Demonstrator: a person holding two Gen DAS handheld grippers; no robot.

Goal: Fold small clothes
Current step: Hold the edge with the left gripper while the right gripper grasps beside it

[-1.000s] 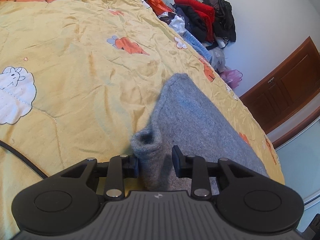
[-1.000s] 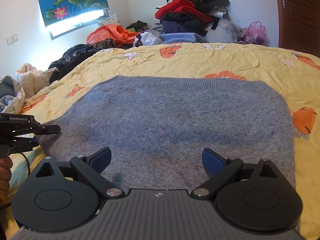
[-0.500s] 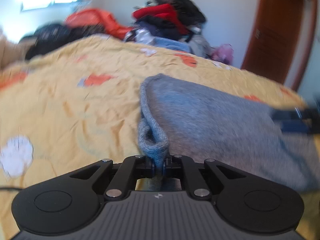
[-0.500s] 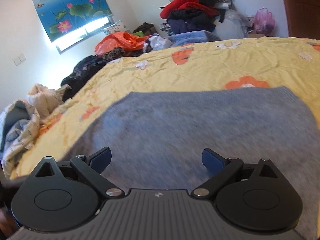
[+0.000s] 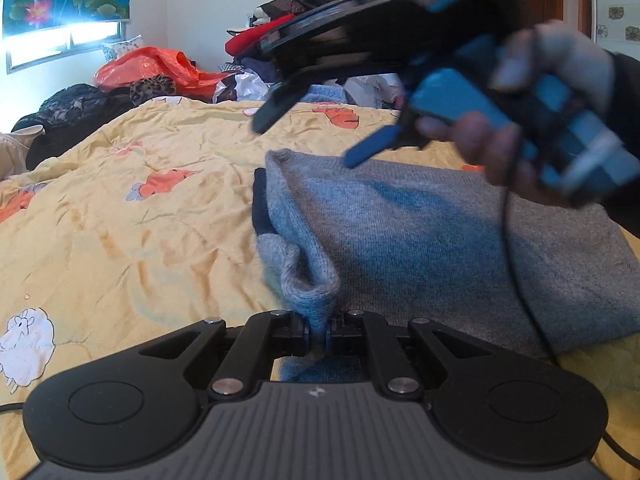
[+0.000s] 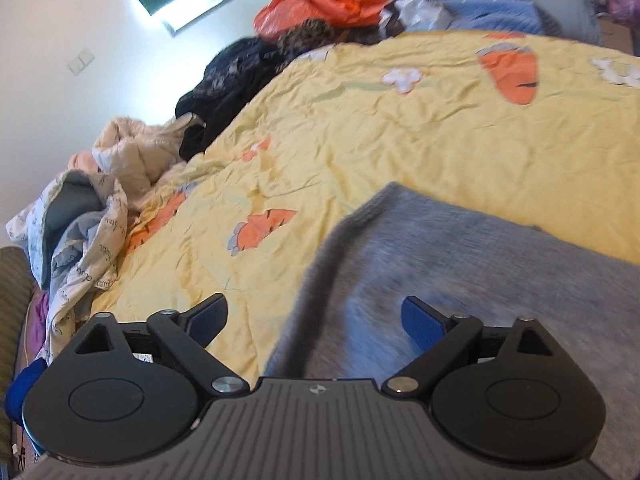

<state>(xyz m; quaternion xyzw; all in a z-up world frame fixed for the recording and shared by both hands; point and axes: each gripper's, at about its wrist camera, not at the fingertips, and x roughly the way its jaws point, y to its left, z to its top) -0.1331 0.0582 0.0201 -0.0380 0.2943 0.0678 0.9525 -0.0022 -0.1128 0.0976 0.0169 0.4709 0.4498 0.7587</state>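
**Left gripper clamps the sweater edge as the right one swings across**

The left gripper (image 5: 317, 334) is pinched tight on a bunched fold of the grey sweater (image 5: 440, 248), lifting that edge off the yellow bedspread (image 5: 132, 232). A second ago its fingers stood apart around the fabric; half a second ago they had closed, and they remain closed on it. The rest of the sweater lies spread on the bed, reaching toward the right edge, with a dark lining showing at the lifted fold.

The right gripper (image 6: 314, 322) has its blue-padded fingers (image 6: 422, 322) spread wide and grips nothing. Earlier it faced the sweater squarely; now it has swung left, so that one pad hangs over the bedspread and the other over the sweater's grey knit (image 6: 480, 264). In the left wrist view it now crosses the upper frame, blurred, held in the person's right hand (image 5: 532, 120), above the sweater. Piled clothes (image 6: 328, 8) sit along the bed's far edge.
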